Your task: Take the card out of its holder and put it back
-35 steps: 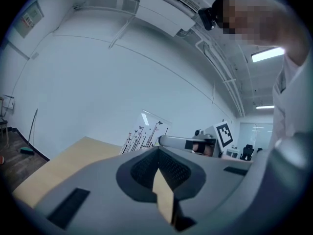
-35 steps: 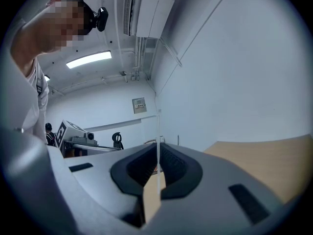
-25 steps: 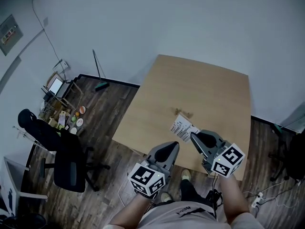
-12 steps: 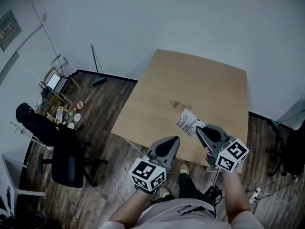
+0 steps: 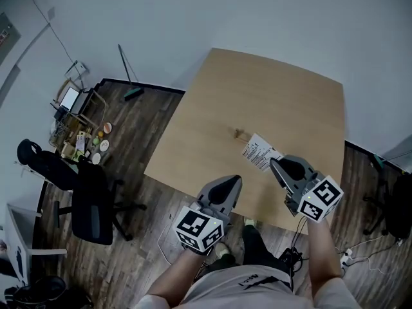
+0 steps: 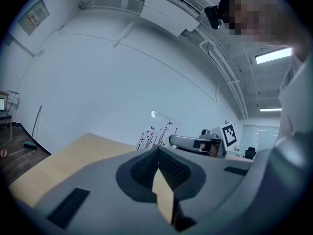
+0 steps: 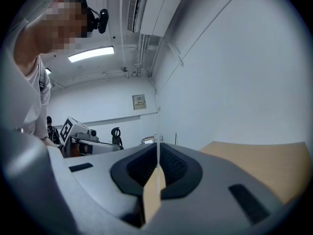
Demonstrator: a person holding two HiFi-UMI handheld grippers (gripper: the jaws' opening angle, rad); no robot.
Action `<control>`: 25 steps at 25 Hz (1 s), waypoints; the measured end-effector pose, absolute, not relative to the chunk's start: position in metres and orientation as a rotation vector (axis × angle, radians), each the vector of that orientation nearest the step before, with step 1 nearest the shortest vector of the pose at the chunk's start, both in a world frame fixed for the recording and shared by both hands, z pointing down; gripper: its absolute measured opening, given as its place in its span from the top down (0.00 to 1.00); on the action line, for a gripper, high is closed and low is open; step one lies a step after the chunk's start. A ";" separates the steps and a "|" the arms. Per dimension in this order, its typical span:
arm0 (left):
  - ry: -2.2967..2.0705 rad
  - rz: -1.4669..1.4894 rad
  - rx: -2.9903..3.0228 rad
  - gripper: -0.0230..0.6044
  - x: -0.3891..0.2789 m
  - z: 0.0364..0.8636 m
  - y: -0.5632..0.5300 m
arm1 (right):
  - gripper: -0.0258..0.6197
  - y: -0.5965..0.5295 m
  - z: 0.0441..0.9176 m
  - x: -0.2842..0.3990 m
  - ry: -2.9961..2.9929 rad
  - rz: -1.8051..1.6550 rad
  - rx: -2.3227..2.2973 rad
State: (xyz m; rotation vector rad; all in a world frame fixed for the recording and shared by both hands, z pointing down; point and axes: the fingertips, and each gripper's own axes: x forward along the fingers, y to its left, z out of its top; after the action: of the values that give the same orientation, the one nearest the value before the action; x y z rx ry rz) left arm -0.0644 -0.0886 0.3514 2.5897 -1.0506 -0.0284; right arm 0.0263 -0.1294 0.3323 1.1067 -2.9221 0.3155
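Card out of its holder, the return step ahead

The pale square wooden table (image 5: 257, 89) lies below; the left gripper (image 5: 235, 180) hangs near its front edge, jaws pressed together on nothing; the right gripper (image 5: 273, 162) is clamped on one edge of the white printed card (image 5: 259, 152), which hangs just beside the small low holder (image 5: 241, 134); next, I judge, the card's free edge must be lined up with the slot.

We list: right gripper (image 7: 158, 148), jaws pinched on the edge-on card (image 7: 158, 126); wooden table (image 7: 259, 163) to the gripper's right.
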 end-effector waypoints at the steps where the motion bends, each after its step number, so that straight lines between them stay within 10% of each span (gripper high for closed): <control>1: -1.060 -0.022 2.584 0.94 -0.062 0.355 -0.097 | 0.92 -0.139 0.335 0.028 -2.929 0.317 1.088; 25: -1.128 0.133 2.491 0.94 -0.029 0.466 -0.233 | 0.92 -0.301 0.463 0.031 -2.971 0.348 0.734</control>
State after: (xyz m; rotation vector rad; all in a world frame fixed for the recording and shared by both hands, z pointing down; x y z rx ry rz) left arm -0.0289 -0.2332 0.4657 2.4914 -1.1282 0.1335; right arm 0.0307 -0.3011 0.4628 0.7342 -2.9714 0.3477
